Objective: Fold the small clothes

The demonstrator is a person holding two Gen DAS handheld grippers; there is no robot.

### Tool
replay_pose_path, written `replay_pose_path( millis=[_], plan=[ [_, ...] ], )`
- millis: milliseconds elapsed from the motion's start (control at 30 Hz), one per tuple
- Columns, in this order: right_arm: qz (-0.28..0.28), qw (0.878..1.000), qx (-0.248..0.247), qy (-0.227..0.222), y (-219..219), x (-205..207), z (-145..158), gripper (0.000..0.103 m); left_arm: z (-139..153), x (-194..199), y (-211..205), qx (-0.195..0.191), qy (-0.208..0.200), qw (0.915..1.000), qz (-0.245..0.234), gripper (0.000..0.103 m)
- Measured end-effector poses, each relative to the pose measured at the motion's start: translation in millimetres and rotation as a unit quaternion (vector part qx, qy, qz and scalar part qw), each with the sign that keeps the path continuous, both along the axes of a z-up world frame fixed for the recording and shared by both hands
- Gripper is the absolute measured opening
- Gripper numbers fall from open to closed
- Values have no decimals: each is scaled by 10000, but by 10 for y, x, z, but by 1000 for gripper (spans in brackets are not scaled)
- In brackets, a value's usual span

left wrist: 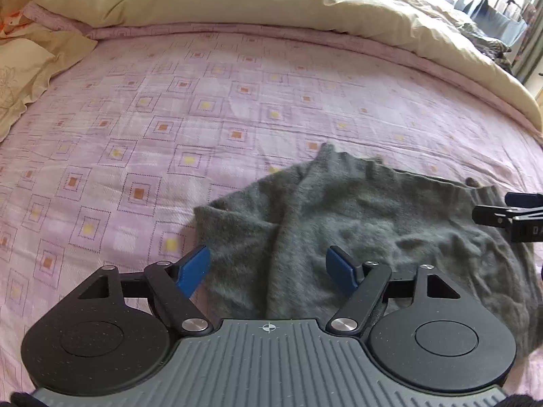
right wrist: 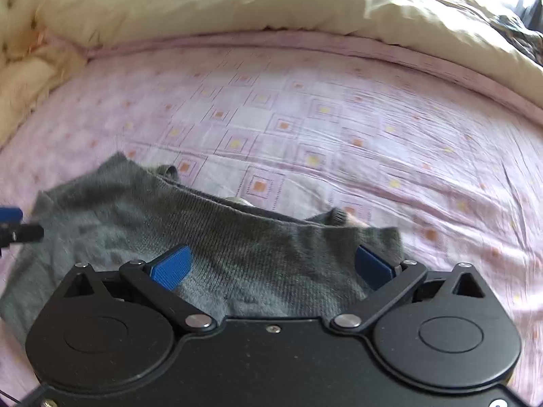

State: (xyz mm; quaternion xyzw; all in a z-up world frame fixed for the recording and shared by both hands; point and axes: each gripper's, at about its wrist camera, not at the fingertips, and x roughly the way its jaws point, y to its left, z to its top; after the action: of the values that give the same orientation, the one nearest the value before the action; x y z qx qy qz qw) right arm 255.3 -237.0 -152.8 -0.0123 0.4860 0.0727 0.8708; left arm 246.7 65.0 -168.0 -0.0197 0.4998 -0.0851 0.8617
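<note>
Both claws — left claw [left wrist: 268,271], right claw [right wrist: 271,266] — spread apart over the grey garment [left wrist: 356,217], its near edge hidden.

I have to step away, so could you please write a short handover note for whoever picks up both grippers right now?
Left gripper: open, holding nothing, over the left part of the grey knitted garment.
Right gripper: open, holding nothing, over the garment's right part.
The garment lies rumpled on the pink square-patterned bedsheet, one flap turned over.
Done: no neat fold visible.
Left: probably flatten it, then fold.
</note>
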Motion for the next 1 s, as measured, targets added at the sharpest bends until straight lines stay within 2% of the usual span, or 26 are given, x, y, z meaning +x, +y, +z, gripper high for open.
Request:
replay_pose_path(
  millis=[100, 200, 367, 433, 533, 633, 700, 767, 867, 1000],
  plan=[
    [-90, 9998, 157, -18, -131, -233, 59, 102, 41, -205, -152, 0, -65, 9997, -245, 79],
    [110, 9979, 623, -168, -203, -599, 145, 102, 16, -392, -296, -103, -58, 9988, -474, 79],
    [481, 9932, 1057, 37, -206, -1129, 93, 102, -165, -626, -435, -149, 276, 9967, -745, 79],
    [124, 9941, 1031, 307, -346, -1255, -32, 102, -239, -679, -421, -32, 358, 9966, -737, 79],
    [-834, 9896, 864, 787, -654, -1381, -252, 102, -285, -700, -413, 105, 336, 9953, -902, 80],
    [-1357, 9823, 1029, 779, -865, -1518, -233, 102, -303, -662, -492, 285, 445, 9923, -1117, 88],
    [-1586, 9770, 1246, 688, -990, -1609, -160, 102, -338, -643, -550, 354, 500, 9909, -1198, 97],
    [-1758, 9730, 1377, 590, -1071, -1661, -115, 102, -369, -654, -606, 438, 521, 9901, -1230, 102],
    [-1903, 9654, 1699, 536, -1180, -1662, -110, 103, -395, -683, -676, 630, 502, 9896, -1195, 102],
    [-1971, 9555, 2132, 525, -1338, -1669, -146, 103, -401, -689, -699, 694, 502, 9903, -1096, 103]
  ],
)
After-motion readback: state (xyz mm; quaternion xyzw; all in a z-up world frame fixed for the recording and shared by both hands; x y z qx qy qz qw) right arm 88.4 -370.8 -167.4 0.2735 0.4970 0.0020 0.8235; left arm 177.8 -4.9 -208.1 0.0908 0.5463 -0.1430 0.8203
